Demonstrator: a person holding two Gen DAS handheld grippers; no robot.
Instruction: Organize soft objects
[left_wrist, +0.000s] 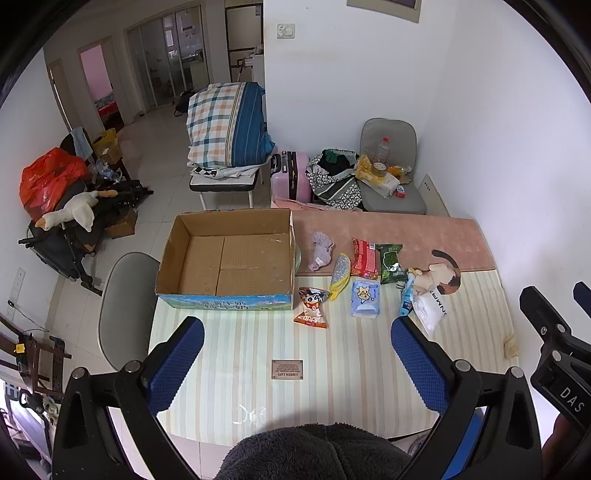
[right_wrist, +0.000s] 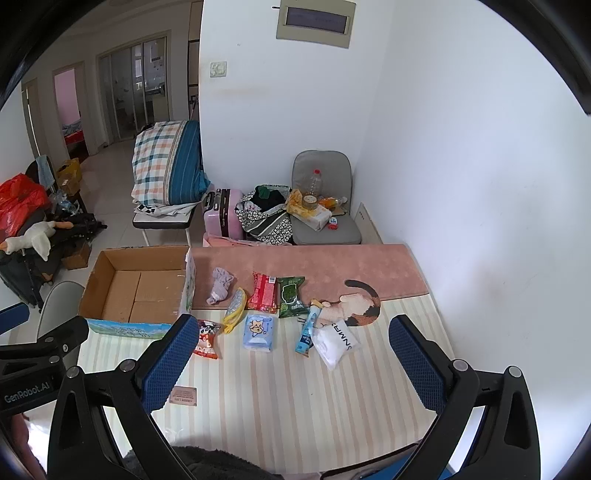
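An open, empty cardboard box (left_wrist: 225, 258) (right_wrist: 136, 291) stands on the left of the striped table. Right of it lie a purple cloth (left_wrist: 320, 251) (right_wrist: 220, 284), a yellow mesh pouch (left_wrist: 340, 276) (right_wrist: 235, 310), a red pack (left_wrist: 364, 258) (right_wrist: 263, 291), a green pack (left_wrist: 391, 263) (right_wrist: 291, 297), a light blue tissue pack (left_wrist: 365, 298) (right_wrist: 259, 332), an orange snack bag (left_wrist: 312, 307) (right_wrist: 205, 339), a blue tube (right_wrist: 306, 334) and a white pouch (left_wrist: 430, 306) (right_wrist: 337, 343). My left gripper (left_wrist: 297, 365) and right gripper (right_wrist: 293, 365) hover open and empty above the table's near part.
A grey chair (left_wrist: 125, 306) stands left of the table. A cat-shaped mat (right_wrist: 360, 302) lies near the white wall on the right. Beyond the table are a pink suitcase (left_wrist: 290, 175), a loaded grey chair (left_wrist: 391, 173) and folded bedding (left_wrist: 227, 125). A small label (left_wrist: 287, 369) lies on the table.
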